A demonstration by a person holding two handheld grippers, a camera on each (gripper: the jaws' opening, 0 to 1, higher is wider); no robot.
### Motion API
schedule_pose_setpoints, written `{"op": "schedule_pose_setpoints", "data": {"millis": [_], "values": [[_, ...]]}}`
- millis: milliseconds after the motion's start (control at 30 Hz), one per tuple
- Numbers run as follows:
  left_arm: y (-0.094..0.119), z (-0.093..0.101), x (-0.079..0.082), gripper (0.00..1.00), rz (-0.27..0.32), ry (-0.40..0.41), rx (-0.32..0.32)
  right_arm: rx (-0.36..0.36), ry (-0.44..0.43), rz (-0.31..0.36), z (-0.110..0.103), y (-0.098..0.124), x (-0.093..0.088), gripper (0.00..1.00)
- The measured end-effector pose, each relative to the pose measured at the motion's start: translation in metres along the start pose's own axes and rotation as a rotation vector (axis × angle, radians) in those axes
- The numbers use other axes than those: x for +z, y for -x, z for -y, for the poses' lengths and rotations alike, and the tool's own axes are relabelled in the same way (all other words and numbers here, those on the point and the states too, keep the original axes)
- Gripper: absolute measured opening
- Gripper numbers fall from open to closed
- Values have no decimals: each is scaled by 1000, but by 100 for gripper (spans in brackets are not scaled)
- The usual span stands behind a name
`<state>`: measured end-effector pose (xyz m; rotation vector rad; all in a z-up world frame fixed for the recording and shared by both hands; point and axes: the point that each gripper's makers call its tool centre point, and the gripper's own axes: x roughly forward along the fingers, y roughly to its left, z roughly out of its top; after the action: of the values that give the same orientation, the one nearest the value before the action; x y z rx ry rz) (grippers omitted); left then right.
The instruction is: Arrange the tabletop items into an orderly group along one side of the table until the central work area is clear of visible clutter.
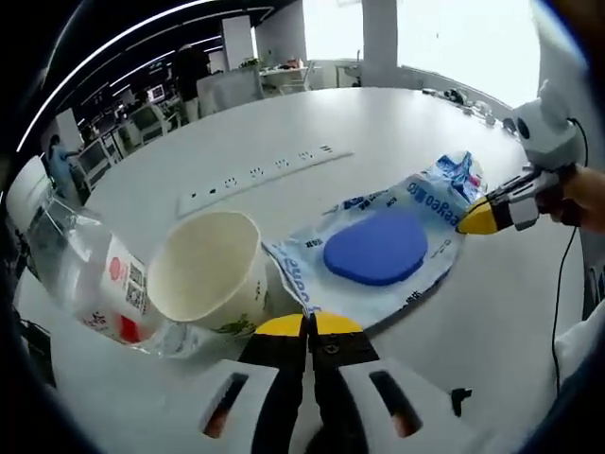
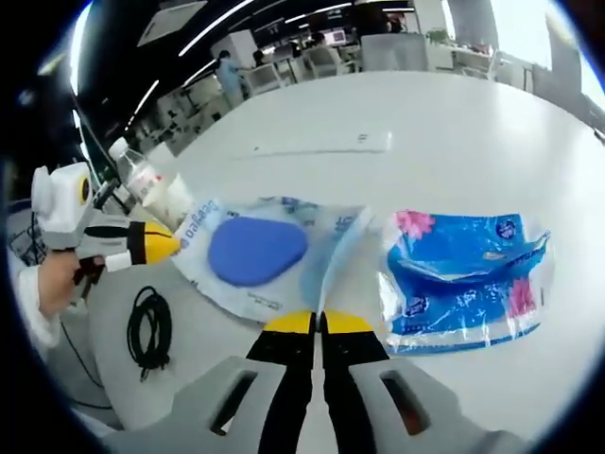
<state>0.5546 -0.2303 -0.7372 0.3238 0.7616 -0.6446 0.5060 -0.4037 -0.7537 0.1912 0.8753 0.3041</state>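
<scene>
A clear plastic packet (image 1: 378,274) (image 2: 284,265) with a blue oval pad (image 1: 376,248) (image 2: 257,250) inside lies on the white table (image 1: 378,123) (image 2: 425,123). My left gripper (image 1: 307,323) (image 2: 163,244) is shut, its yellow tips pinching the packet's edge beside the paper cup. My right gripper (image 2: 317,322) (image 1: 482,219) is shut on the opposite edge, beside a blue tissue pack (image 2: 463,274) (image 1: 458,175). A cream paper cup (image 1: 208,274) (image 2: 175,203) lies on its side next to a clear plastic bottle (image 1: 95,274) (image 2: 140,182) with a red and white label.
A long white power strip (image 1: 265,170) (image 2: 321,144) lies further out on the table. A coiled black cable (image 2: 151,331) sits near the table edge, by the hand (image 2: 52,274) holding the left gripper. Desks, chairs and a person (image 2: 227,71) stand in the background.
</scene>
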Motion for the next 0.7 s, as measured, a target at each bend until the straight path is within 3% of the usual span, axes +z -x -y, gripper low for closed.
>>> {"op": "schedule_pose_setpoints", "data": {"millis": [700], "values": [[-13, 1, -20, 0, -46, 54, 3, -9, 3, -23, 3, -6, -7, 0]]}}
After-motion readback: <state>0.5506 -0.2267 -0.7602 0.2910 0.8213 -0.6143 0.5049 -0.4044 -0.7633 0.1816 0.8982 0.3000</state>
